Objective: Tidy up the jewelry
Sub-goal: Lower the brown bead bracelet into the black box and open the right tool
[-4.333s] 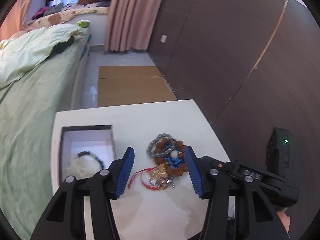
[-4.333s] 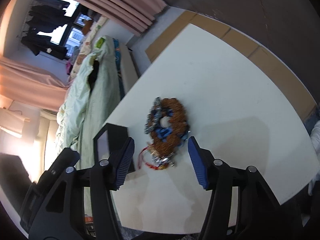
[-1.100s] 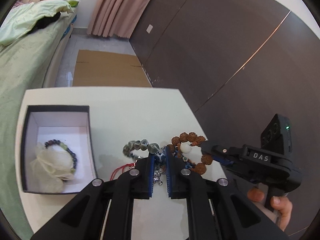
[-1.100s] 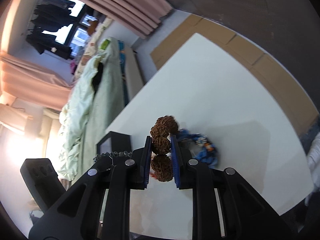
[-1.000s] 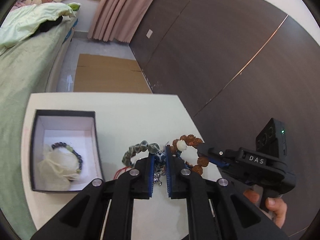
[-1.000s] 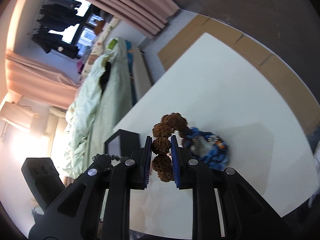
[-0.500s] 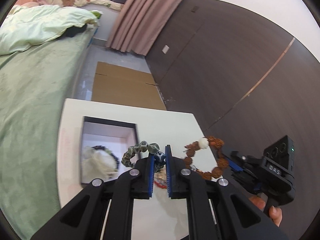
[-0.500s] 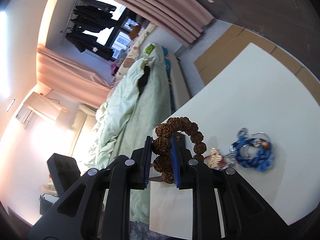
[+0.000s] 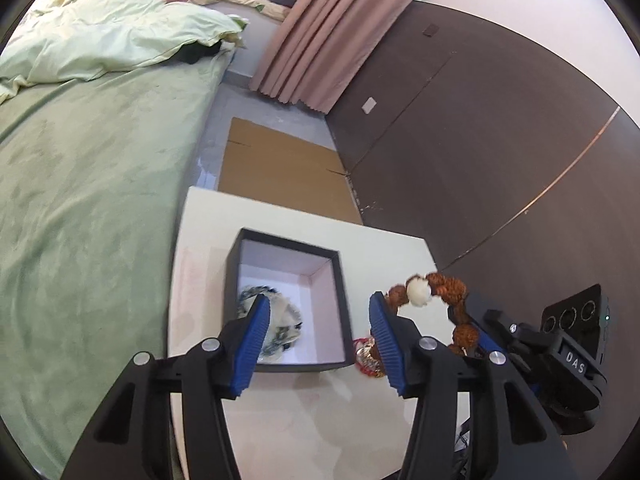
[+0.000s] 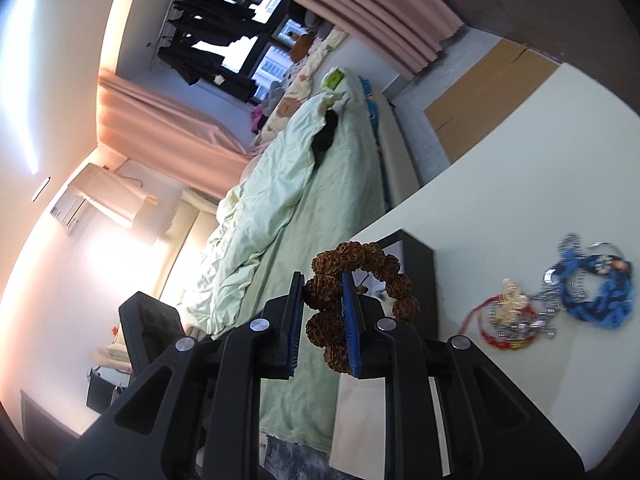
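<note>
Gone from the left gripper (image 9: 316, 322) is the grey bead bracelet it pinched a moment ago; its blue jaws are opening now, with nothing between them, and they hang right over the box (image 9: 338, 276). A blurry bracelet (image 9: 276, 328) lies inside the box on the white bottom, on a pale soft lump, partly hidden by the left jaw. It looks like the dropped one, but the blur makes that hard to tell.

The right gripper (image 10: 322, 316) is clamped on the brown bracelet (image 10: 360, 266). Its jaws squeeze two of the big bumpy beads, and the rest of the ring curls up and off to the side in the air. In the left view the same ring shows one white bead (image 9: 418, 292) and hangs above the table (image 9: 300, 420), just beside the box.

Two more pieces lie on the table, well apart from the box: a blue bracelet (image 10: 596, 294) and a red string bracelet (image 10: 506, 326) with gold and silver bits. They touch each other.

A green bed (image 9: 88, 184) stands right by the table
</note>
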Available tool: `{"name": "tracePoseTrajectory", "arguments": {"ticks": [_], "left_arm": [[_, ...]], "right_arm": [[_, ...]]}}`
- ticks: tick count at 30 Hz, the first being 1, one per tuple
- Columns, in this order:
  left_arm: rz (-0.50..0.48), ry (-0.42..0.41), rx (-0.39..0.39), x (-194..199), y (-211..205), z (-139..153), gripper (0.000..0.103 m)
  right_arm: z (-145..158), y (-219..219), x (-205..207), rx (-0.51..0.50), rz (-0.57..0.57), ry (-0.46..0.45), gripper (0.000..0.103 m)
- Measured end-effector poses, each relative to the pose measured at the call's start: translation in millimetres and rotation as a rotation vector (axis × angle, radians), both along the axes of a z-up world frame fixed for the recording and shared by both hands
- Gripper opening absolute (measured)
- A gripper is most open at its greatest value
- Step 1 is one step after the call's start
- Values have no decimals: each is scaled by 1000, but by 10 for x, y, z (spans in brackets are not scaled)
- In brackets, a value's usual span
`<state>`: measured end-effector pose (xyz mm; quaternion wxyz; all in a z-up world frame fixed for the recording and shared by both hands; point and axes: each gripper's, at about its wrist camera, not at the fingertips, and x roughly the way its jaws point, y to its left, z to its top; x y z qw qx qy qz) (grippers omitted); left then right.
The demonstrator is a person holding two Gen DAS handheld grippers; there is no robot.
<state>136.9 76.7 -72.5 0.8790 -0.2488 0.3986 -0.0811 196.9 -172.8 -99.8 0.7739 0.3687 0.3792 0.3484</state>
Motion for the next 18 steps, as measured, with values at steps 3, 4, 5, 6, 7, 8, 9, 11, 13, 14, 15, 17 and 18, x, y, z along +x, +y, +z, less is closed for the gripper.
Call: {"name": "tracePoseTrajectory", "arguments": {"ticks": [3, 4, 5, 6, 7, 8, 9, 11, 13, 14, 15, 17, 18], "left_arm": [[19, 12, 6, -31, 80, -3, 50], [26, 12, 12, -40, 114, 9, 50], [31, 11, 13, -44, 141, 15, 53], [42, 6, 8, -53, 191, 36, 57], [52, -2, 4, -59, 229, 59, 58], [58, -8, 4, -59, 255, 75, 59], [65, -14, 7, -59, 284, 96, 61], [75, -20, 8, -44, 330, 122, 64], [84, -23, 6, -33, 374, 140, 67], [89, -27, 5, -29, 394, 152, 70], [92, -30, 4, -24, 406, 164, 72], [97, -32, 5, -9, 426, 173, 73], [99, -31, 4, 1, 434, 172, 74]], "right_arm": [[32, 161, 17, -2, 29, -23, 20], [38, 201, 18, -3, 35, -28, 20], [39, 258, 32, -5, 45, -32, 20], [36, 298, 43, -7, 50, -31, 20], [30, 329, 53, -7, 54, -29, 20], [23, 366, 71, -6, 59, -27, 20], [13, 388, 75, -8, 60, -26, 20], [4, 427, 110, -10, 59, -22, 20], [-2, 442, 133, -18, 52, -21, 20], [-4, 452, 149, -27, 47, -22, 20], [-8, 464, 167, -42, 40, -22, 20], [-17, 486, 176, -73, 27, -19, 21], [-31, 510, 198, -89, 23, -16, 32]]}}
